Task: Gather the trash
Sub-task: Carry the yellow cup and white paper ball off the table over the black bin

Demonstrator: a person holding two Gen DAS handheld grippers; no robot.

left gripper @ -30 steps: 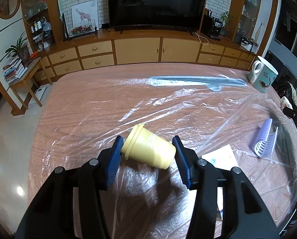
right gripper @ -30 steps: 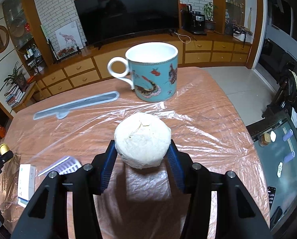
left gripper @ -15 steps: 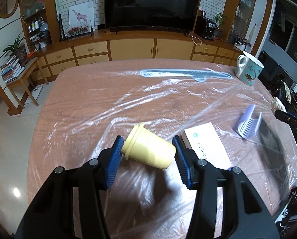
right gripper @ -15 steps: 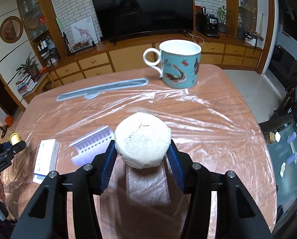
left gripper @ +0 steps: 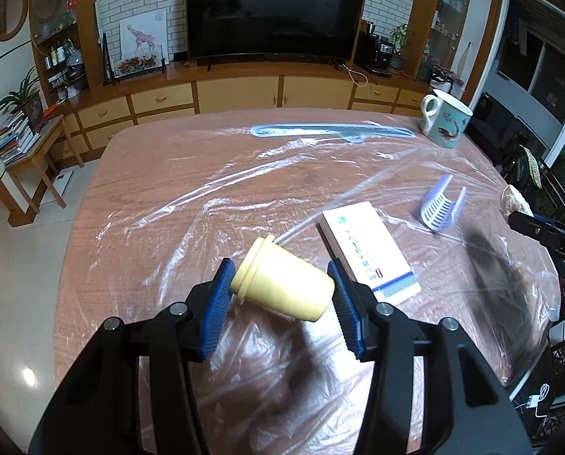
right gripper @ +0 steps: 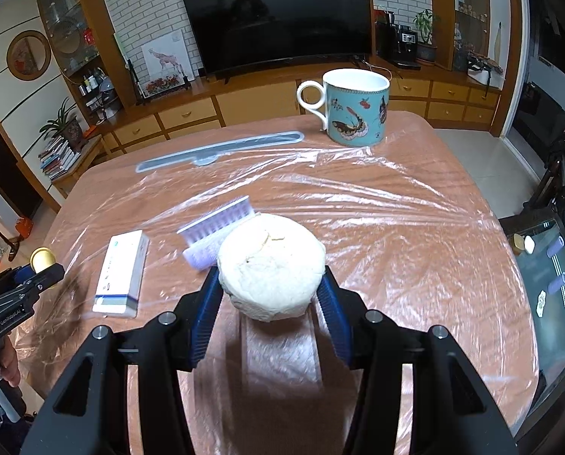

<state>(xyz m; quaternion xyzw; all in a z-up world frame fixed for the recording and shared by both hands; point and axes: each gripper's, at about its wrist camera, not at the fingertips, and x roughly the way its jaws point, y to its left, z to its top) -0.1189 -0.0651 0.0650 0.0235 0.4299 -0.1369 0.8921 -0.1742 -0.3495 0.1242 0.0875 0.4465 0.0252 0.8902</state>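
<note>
Both ribbed blue jaws clamp trash: smooth yellow plastic cup [left gripper: 282, 284], crumpled white paper wad [right gripper: 271, 267].

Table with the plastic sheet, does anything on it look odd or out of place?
The clear plastic sheet over the table is wrinkled, not smooth. The purple comb-like piece lies tipped on its side. The mug stands upright, and the white box lies flat. Nothing looks spilled.

Yellow plastic cup [left gripper: 282, 288] lies tipped sideways, rim left, held off the surface between blue pads. Crumpled white paper wad [right gripper: 271, 265], roundish, likewise clamped above the surface.
</note>
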